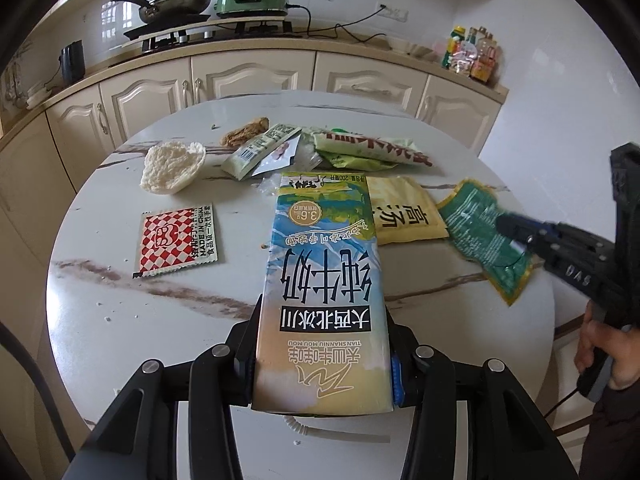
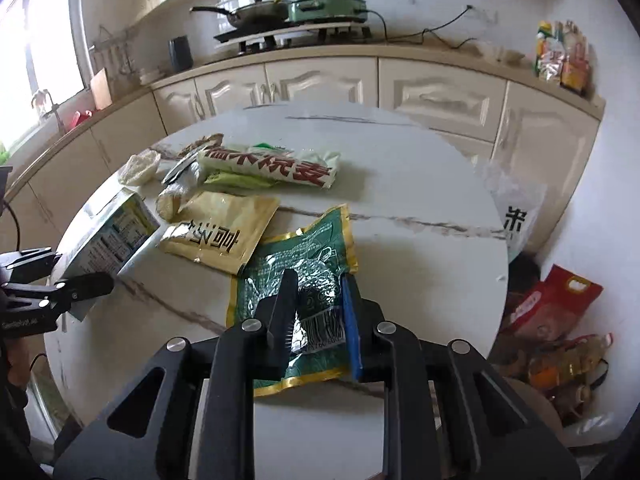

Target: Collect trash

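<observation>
On the round marble tabletop (image 1: 120, 300), the green packet (image 2: 296, 280) lies at the near right edge. The right claw (image 2: 316, 308) is pinched onto its crinkled foil middle (pads pressing from both sides). The left claw (image 1: 324, 364) clamps a milk carton (image 1: 324, 280) by its lower end, above the tabletop. Just beside the green packet lies a yellow sachet (image 2: 220, 236); farther off, a checkered sachet (image 1: 176, 240) and a rice cake (image 1: 172, 166).
</observation>
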Available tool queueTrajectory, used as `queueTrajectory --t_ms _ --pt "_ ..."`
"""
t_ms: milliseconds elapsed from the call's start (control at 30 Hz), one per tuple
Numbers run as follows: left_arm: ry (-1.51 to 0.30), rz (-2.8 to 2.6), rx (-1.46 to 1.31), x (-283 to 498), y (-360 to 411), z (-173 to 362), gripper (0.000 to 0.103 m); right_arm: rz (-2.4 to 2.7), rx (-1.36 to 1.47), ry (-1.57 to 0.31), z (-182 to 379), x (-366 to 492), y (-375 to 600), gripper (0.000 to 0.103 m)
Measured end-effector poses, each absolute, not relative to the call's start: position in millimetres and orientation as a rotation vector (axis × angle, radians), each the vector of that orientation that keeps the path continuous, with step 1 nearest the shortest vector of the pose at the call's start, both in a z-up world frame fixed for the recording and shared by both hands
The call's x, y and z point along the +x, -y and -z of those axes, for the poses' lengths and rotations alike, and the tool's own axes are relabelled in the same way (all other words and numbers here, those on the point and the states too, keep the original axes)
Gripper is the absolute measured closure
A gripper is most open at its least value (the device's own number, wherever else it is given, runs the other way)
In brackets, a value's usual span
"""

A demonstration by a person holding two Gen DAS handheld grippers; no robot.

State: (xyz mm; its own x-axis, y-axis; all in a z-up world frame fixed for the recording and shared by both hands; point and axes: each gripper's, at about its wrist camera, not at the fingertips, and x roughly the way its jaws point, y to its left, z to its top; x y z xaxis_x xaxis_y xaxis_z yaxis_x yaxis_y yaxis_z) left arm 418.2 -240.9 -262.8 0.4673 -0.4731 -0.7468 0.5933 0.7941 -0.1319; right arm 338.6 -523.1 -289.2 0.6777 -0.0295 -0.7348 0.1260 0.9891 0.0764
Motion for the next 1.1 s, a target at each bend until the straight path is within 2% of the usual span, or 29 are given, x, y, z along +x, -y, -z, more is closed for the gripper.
queueTrajectory --t_ms 100,300,333,500,600,667,700,733,800,867,967,1100 --pt "-0.867 0.649 0.145 417 239 262 0.059 0.049 0.211 -0.837 294 340 527 0.083" --pt "-0.862 0.647 0.138 412 235 258 0.059 0.065 0.178 -0.797 284 329 512 0.093" --pt "-0.861 0.651 0.136 411 235 257 0.059 0.063 0.165 -0.796 282 328 508 0.103" --pt "-0.845 0.653 0.129 407 232 251 0.059 0.056 0.126 -0.824 281 333 493 0.102" --pt "-0.842 0.647 0.132 404 227 249 0.059 0.079 0.204 -0.862 289 335 500 0.100" --pt "-0.842 0.645 0.134 402 224 247 0.059 0.093 0.219 -0.862 290 333 498 0.071" --pt "-0.839 0.641 0.132 401 223 246 0.059 0.073 0.229 -0.876 292 333 495 0.042" --pt "-0.840 0.640 0.133 400 222 246 0.059 0.070 0.235 -0.886 293 334 491 0.035" --pt "-0.834 0.636 0.127 399 219 244 0.059 0.075 0.210 -0.888 292 335 476 0.037" --pt "-0.838 0.636 0.131 398 217 244 0.059 0.078 0.195 -0.902 293 339 463 0.030" --pt "-0.837 0.634 0.140 395 217 243 0.059 0.074 0.151 -0.941 300 349 447 0.026" --pt "-0.839 0.635 0.141 396 213 243 0.059 0.128 0.061 -0.943 304 353 440 0.031"
